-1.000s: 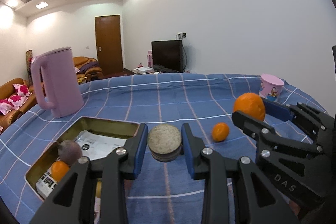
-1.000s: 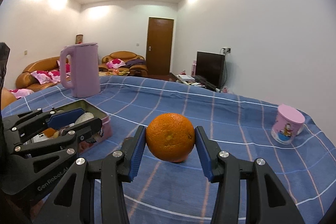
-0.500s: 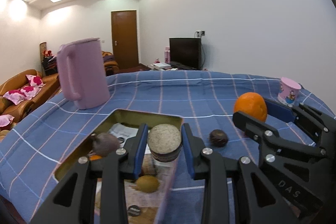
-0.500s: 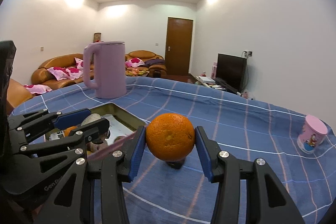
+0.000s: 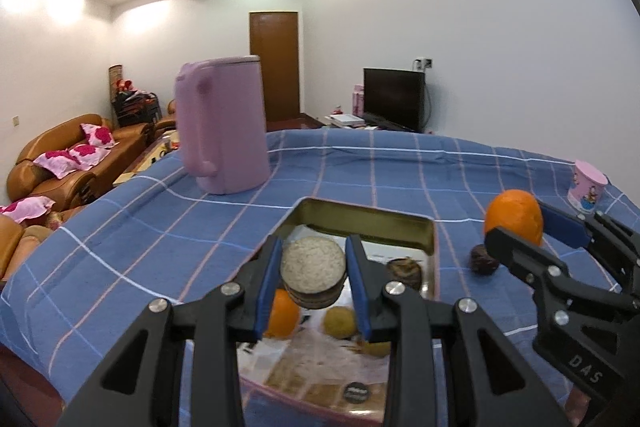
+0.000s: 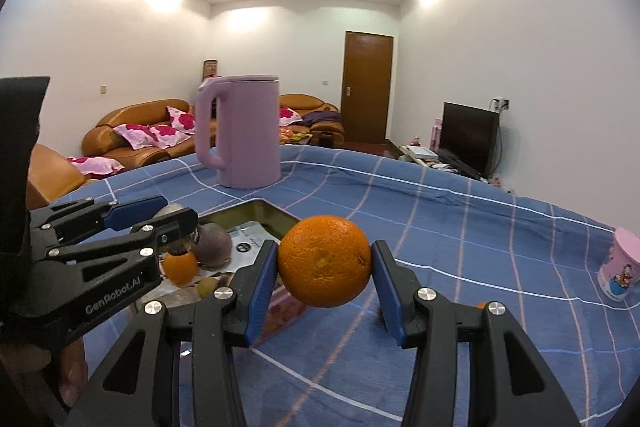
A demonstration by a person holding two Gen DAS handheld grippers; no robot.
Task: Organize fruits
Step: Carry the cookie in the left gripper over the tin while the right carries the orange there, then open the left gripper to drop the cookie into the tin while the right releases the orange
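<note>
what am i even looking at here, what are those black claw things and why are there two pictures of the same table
The black claws are hand-held grippers, one in each of a person's hands, not a robot. Each carries a wide-angle camera looking along its two fingers, so you get two views of one table.

In the left one, the left gripper is shut on a round, flat, pale piece, held above a metal tray. In the right one, the right gripper is shut on a large orange.

The tray sits on a blue checked cloth and holds a small orange, a yellowish fruit and a dark one. Another dark fruit lies outside the tray. A pink jug and a pink cup stand further off.
</note>
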